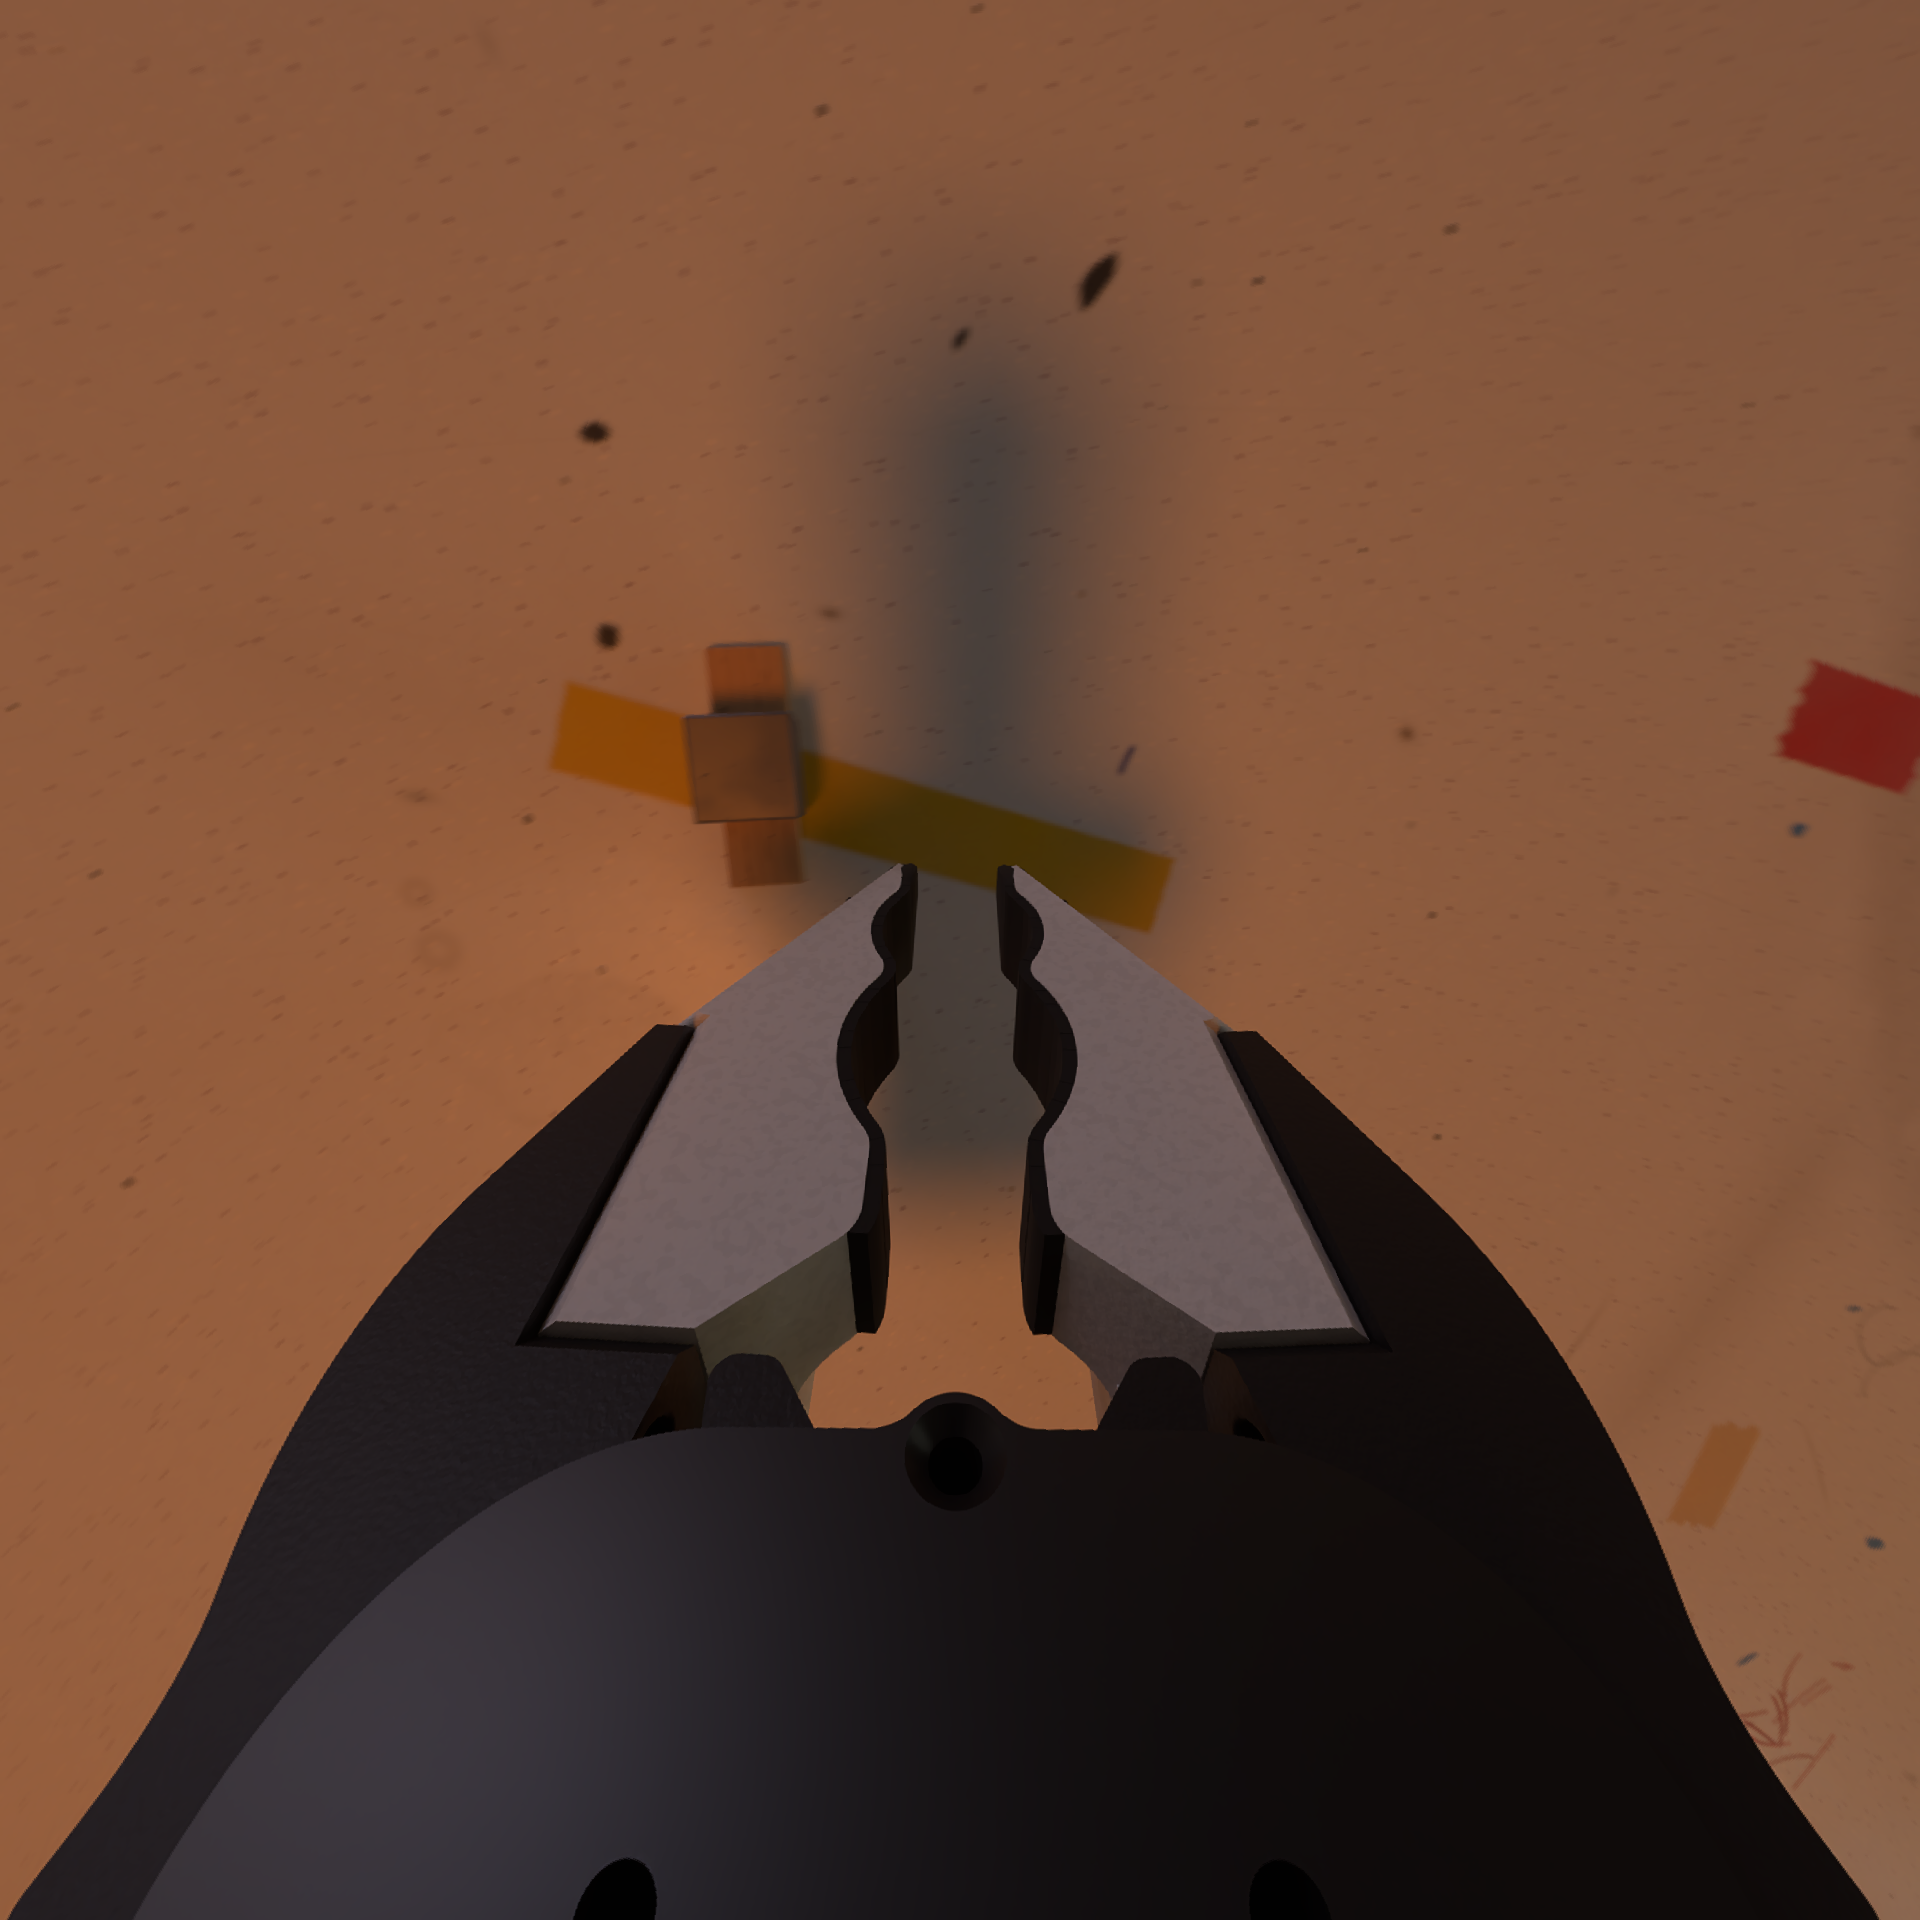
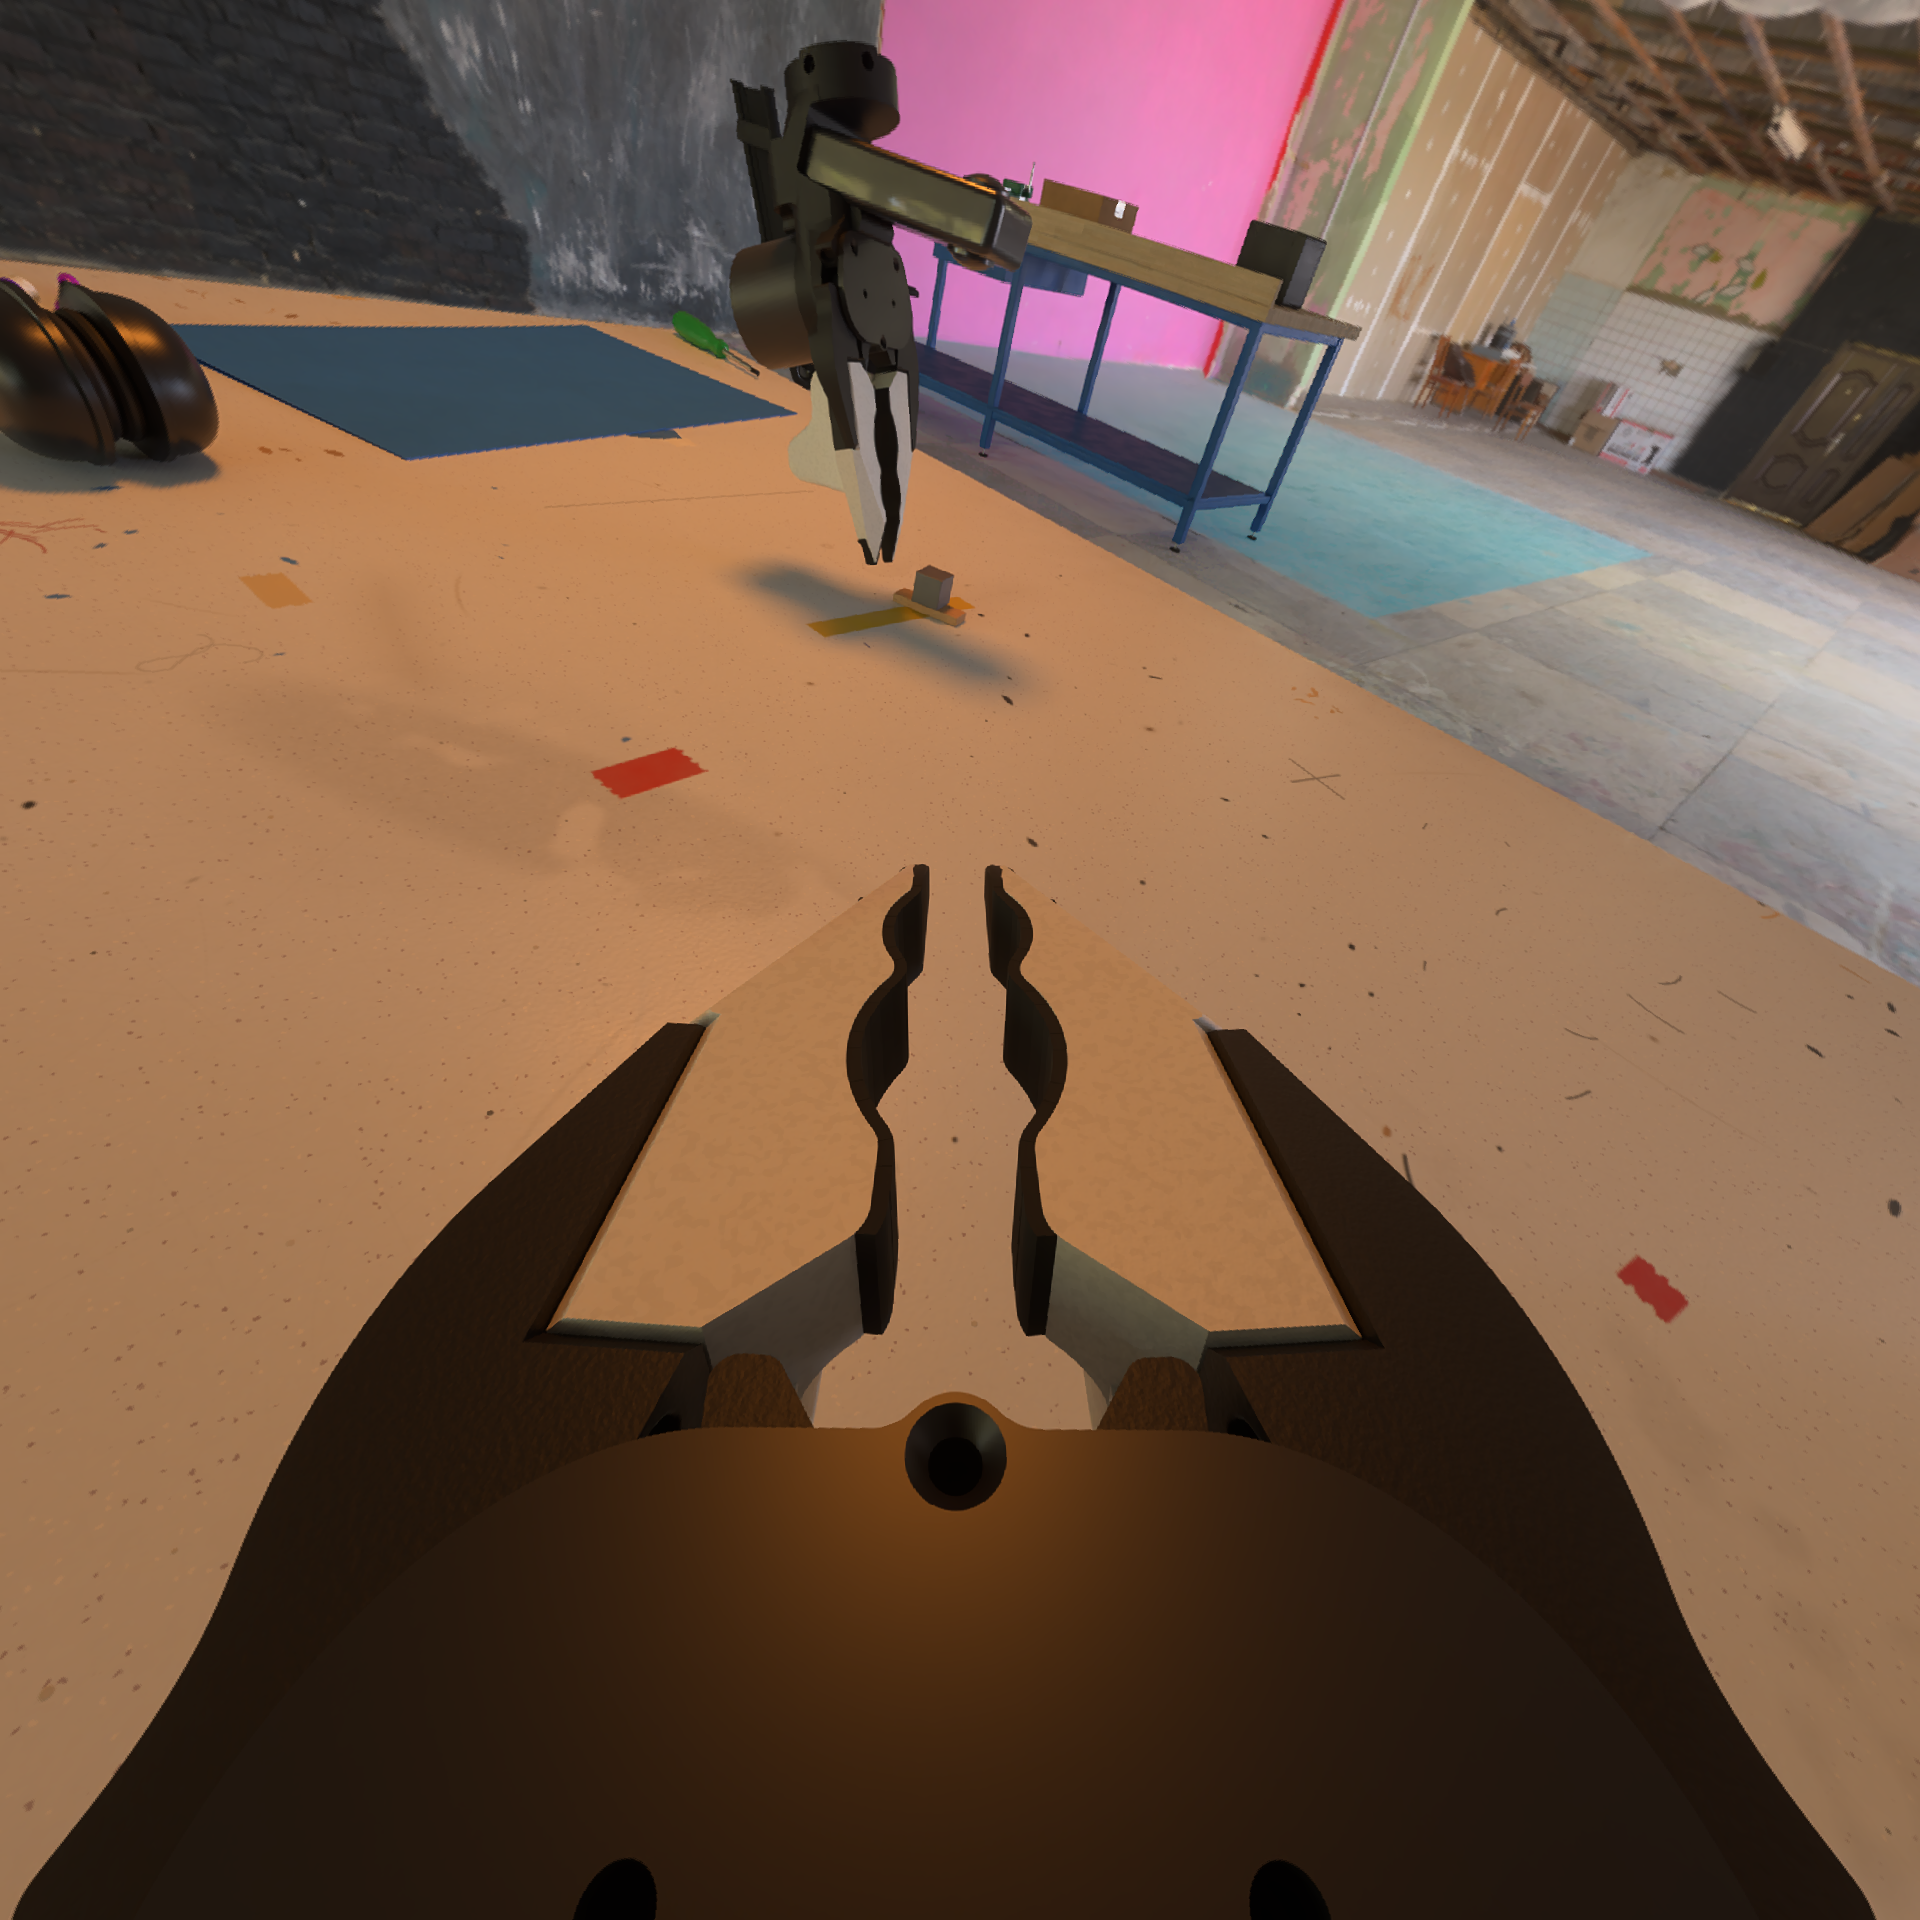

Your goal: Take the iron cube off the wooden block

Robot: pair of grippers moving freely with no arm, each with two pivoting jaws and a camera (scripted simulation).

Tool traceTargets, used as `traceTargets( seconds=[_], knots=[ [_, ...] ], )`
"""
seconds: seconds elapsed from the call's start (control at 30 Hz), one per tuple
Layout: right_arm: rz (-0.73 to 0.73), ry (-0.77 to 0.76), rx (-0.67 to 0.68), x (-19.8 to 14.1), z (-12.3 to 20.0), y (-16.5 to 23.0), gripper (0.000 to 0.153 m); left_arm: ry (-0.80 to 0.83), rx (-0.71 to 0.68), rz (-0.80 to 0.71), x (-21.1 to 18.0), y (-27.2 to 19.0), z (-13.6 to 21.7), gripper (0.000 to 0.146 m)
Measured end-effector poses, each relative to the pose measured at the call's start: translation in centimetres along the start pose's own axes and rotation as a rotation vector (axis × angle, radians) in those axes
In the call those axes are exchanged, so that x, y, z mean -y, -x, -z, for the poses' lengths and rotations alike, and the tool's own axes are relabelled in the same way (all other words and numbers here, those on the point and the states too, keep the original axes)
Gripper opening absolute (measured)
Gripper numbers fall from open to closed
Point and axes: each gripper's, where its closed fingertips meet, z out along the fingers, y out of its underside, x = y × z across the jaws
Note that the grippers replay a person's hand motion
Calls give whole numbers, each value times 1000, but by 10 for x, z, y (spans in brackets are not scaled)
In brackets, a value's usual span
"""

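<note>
A small grey iron cube (image 1: 743, 767) sits on the middle of a flat wooden block (image 1: 764, 854), which lies across a yellow tape strip (image 1: 987, 831) on the orange table. My left gripper (image 1: 956, 878) hovers above the table, to the right of the cube and apart from it. Its jaws stand a narrow gap apart and hold nothing. The right wrist view shows it from afar (image 2: 881, 551), pointing down just left of the cube (image 2: 932, 587) and block (image 2: 940, 615). My right gripper (image 2: 956, 878) is far back, low over the table, with a narrow gap and empty.
Red tape patches (image 2: 647, 772) (image 1: 1855, 724) lie on the table. A blue mat (image 2: 468, 384), a black rounded object (image 2: 99, 374) and a green screwdriver (image 2: 707, 338) are at the far left. The table edge runs diagonally on the right, with a blue workbench (image 2: 1143, 312) beyond.
</note>
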Motion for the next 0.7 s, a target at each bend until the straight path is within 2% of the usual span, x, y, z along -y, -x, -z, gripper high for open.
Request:
traceTargets(
  seconds=[0.1, 0.27, 0.33, 0.47, 0.57, 0.7],
  knots=[
    [1, 10, -3, -2, -1, 0, 11, -3, -18, -10, 0, -7, -3, 20],
    [1, 14, 2, -2, -3, 1, 10, -53, 140, 68, 7, 17, -6, 24],
    [4, 17, 3, -1, -3, 1, 10, -66, 170, 35, 10, 23, -6, 25],
    [8, 21, -1, 0, -2, 2, 11, -48, 212, -57, 13, 35, -8, 43],
    [8, 22, -4, -1, -2, 2, 11, -46, 179, -34, 14, 39, -13, 43],
    [11, 32, -12, -3, -2, 2, 11, -84, 121, -14, 14, 40, -20, 35]
  ],
)
